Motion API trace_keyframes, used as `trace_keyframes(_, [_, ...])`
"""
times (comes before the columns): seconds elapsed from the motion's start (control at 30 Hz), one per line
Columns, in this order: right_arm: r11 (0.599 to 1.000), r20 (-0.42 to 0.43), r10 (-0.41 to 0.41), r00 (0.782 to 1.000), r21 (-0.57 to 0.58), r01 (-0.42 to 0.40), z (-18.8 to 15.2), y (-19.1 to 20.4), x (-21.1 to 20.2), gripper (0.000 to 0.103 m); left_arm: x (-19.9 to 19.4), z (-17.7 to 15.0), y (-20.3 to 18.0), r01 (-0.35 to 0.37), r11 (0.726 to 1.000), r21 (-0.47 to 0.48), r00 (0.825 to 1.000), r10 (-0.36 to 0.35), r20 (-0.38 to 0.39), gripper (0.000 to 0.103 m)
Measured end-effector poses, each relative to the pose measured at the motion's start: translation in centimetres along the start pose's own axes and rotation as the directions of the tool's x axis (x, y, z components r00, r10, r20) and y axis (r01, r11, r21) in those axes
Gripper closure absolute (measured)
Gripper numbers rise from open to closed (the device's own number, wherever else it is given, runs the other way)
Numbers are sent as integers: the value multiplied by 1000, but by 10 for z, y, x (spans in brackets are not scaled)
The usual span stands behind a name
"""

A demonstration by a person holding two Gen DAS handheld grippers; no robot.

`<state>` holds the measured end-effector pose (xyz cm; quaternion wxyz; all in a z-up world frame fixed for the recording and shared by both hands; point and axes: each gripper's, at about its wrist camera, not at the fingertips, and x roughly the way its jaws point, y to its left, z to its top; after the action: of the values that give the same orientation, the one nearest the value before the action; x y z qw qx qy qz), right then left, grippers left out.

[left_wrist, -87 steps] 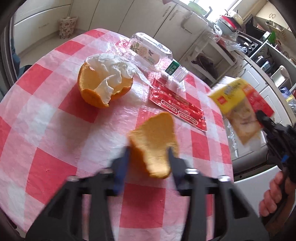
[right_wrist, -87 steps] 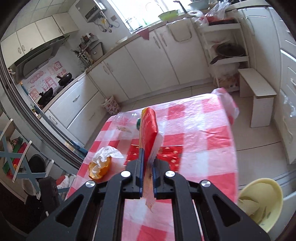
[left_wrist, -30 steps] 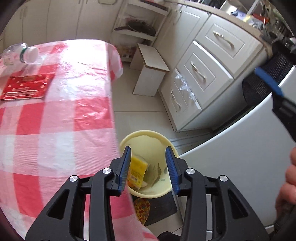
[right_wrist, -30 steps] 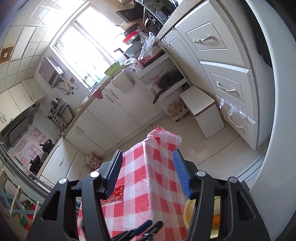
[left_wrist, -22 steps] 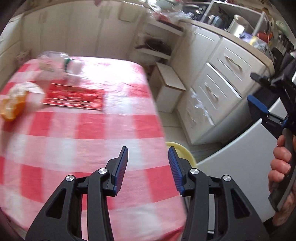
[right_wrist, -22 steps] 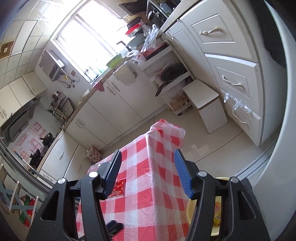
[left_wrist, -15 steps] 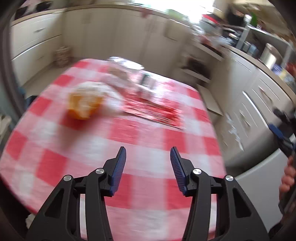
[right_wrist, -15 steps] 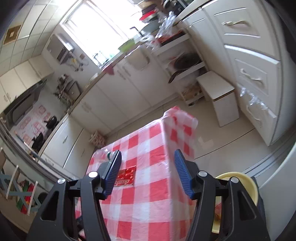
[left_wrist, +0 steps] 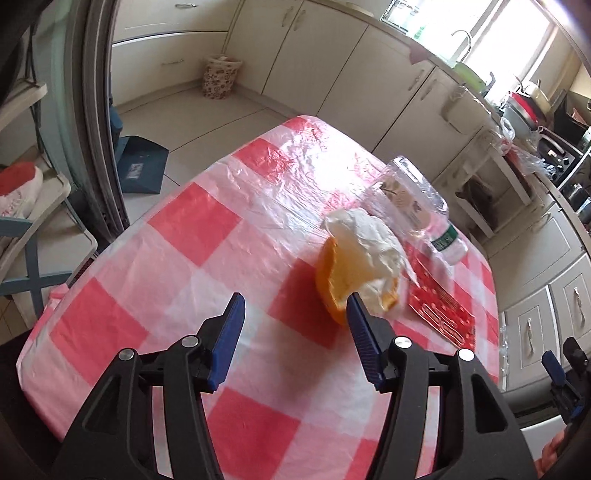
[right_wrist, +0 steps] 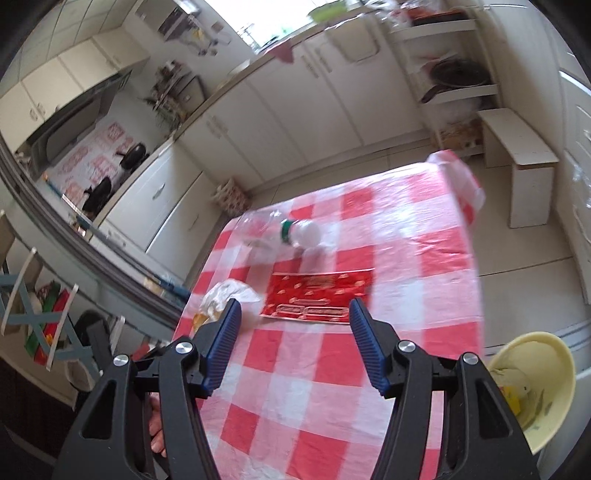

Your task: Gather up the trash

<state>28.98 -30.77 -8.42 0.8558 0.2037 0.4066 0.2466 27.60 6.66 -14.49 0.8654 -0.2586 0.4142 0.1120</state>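
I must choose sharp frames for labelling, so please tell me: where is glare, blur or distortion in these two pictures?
Left wrist view: sharp; strong glare on the plastic tablecloth beyond the orange peel; window blown out; fisheye bends the cabinets. Right wrist view: softer, motion blur on the bottle and red wrapper; window also overexposed; edges curved.

Floor: pale glossy tiles [right_wrist: 524,236].
Cabinets: cream doors [left_wrist: 314,62] along the walls.
Window: bright daylight [left_wrist: 509,33] above the counter.
Table: red-and-white checked plastic cloth [left_wrist: 177,266].
Stool: low white step stool [right_wrist: 517,162] beside shelves.
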Motion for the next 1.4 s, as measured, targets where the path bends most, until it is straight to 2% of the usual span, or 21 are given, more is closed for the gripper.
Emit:
trace_keyframes(0.17, [994,-71,42,997,-98,-49,-1,49,53,42,23,7,-8,-16,999,45,1000,16,-9,47])
trace_keyframes(0.33, [983,-119,52,992,-169,-72,-3,85,102,40,39,14,-17,2,992,125,1000,-2,-1,47])
trace_keyframes(0.37, [982,-129,54,990,-174,-76,-4,90,112,40,40,14,-19,13,990,140,1000,-13,-3,53])
trace_keyframes(0.4, [981,-138,57,989,-175,-81,-5,93,119,40,43,15,-21,34,986,165,999,-32,-15,69])
trace_keyframes(0.5, [977,-167,51,985,-194,-84,-7,101,139,40,47,10,-31,71,966,247,997,-62,-44,88])
trace_keyframes(0.6, [973,-194,28,981,-219,-71,-12,104,151,40,44,7,-37,108,945,310,994,-91,-68,92])
trace_keyframes(0.63, [970,-205,17,979,-235,-66,-14,106,154,40,42,6,-38,141,935,325,989,-117,-93,92])
trace_keyframes(0.73, [959,-232,-27,972,-282,-41,-21,108,157,40,28,0,-45,180,897,404,983,-144,-117,95])
trace_keyframes(0.77, [957,-239,-28,971,-287,-43,-22,108,156,47,25,-2,-46,194,887,419,980,-153,-130,95])
trace_keyframes(0.8, [956,-252,-24,967,-290,-52,-24,107,154,60,22,-5,-46,205,879,430,977,-158,-142,95])
trace_keyframes(0.83, [957,-272,-18,962,-285,-63,-26,105,152,66,20,-7,-45,210,875,436,976,-160,-149,95])
trace_keyframes(0.9, [958,-289,3,957,-275,-86,-28,104,149,88,14,-12,-42,220,871,440,973,-163,-164,95])
trace_keyframes(1.0, [958,-292,26,956,-266,-107,-32,101,136,94,4,-22,-38,202,864,461,977,-143,-159,95])
trace_keyframes(1.2, [962,-263,49,963,-248,-116,-37,90,103,96,-7,-40,-34,156,855,495,985,-98,-142,95])
trace_keyframes(1.4, [960,-248,15,969,-269,-84,-45,76,78,96,-13,-53,-34,118,842,526,990,-62,-124,94])
